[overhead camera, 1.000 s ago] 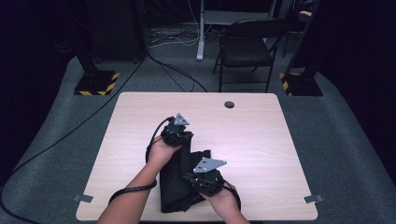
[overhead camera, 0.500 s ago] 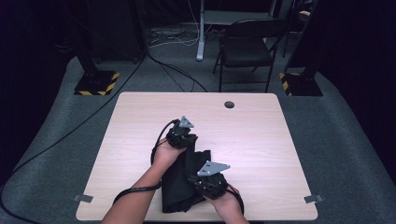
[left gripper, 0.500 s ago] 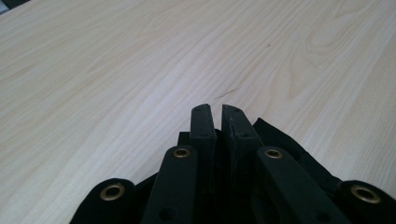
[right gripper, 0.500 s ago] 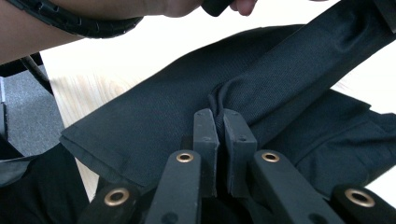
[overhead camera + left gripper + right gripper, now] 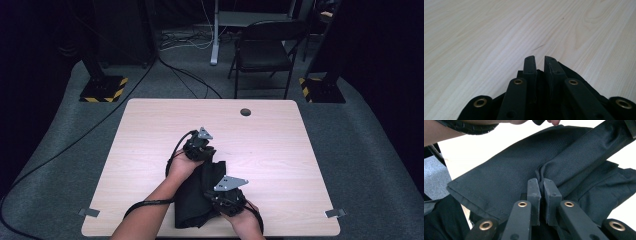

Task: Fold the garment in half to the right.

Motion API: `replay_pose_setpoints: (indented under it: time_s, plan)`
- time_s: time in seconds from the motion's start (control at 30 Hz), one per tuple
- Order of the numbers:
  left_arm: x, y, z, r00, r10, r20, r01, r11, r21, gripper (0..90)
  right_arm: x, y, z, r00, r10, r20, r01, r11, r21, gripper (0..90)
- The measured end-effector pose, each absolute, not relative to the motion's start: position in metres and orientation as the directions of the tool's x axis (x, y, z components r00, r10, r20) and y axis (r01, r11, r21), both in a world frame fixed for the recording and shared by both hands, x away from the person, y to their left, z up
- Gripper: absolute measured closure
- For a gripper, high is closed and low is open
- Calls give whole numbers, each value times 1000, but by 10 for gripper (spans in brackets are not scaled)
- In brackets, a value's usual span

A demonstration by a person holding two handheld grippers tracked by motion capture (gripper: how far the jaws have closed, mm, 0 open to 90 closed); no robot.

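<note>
Two grippers are working a black cloth [image 5: 197, 197] lying at the surface's [image 5: 300, 165] near edge. Left gripper [image 5: 199, 147] is sitting at the cloth's far end, right gripper [image 5: 227, 197] over its near part. Left gripper view: jaws narrowly parted, just opening, cloth [image 5: 574, 75] beneath them. Right gripper view: jaws pinching a cloth fold [image 5: 541, 173].

One black woven cloth garment [image 5: 197, 197]; one pale wood-grain table [image 5: 280, 150]; two black two-jaw grippers, left [image 5: 206, 154] and right [image 5: 220, 200]; one dark folding chair [image 5: 262, 52]; two hazard-striped stand bases [image 5: 102, 90].
</note>
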State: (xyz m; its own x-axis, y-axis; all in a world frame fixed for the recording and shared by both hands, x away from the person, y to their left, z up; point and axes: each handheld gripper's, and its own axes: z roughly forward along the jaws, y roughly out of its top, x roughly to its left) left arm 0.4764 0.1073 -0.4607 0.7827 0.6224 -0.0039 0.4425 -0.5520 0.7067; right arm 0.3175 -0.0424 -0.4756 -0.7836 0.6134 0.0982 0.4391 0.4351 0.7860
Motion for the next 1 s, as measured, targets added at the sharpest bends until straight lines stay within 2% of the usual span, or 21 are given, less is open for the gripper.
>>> replay_pose_setpoints:
  time_s: [0.27,0.33,0.6,0.7,0.83,1.0]
  plan:
    - [478,101,-466,791,612,-12,445,-562,697,760,314,-48,-479,-768,633,102,452,422,786,838]
    - [479,101,-467,791,612,-27,451,-552,702,734,313,-49,-480,-759,642,106,460,414,785,807]
    - [480,97,-471,798,597,-84,468,-526,710,545,311,-55,-483,-728,678,102,485,405,775,635]
    - [481,96,-471,806,583,-99,466,-523,714,487,310,-58,-483,-713,693,109,495,387,778,601]
    - [481,92,-470,817,570,-83,441,-525,728,375,309,-64,-482,-694,711,111,500,366,785,531]
    - [481,90,-467,831,552,-71,404,-512,758,294,310,-74,-482,-661,738,131,522,328,787,463]
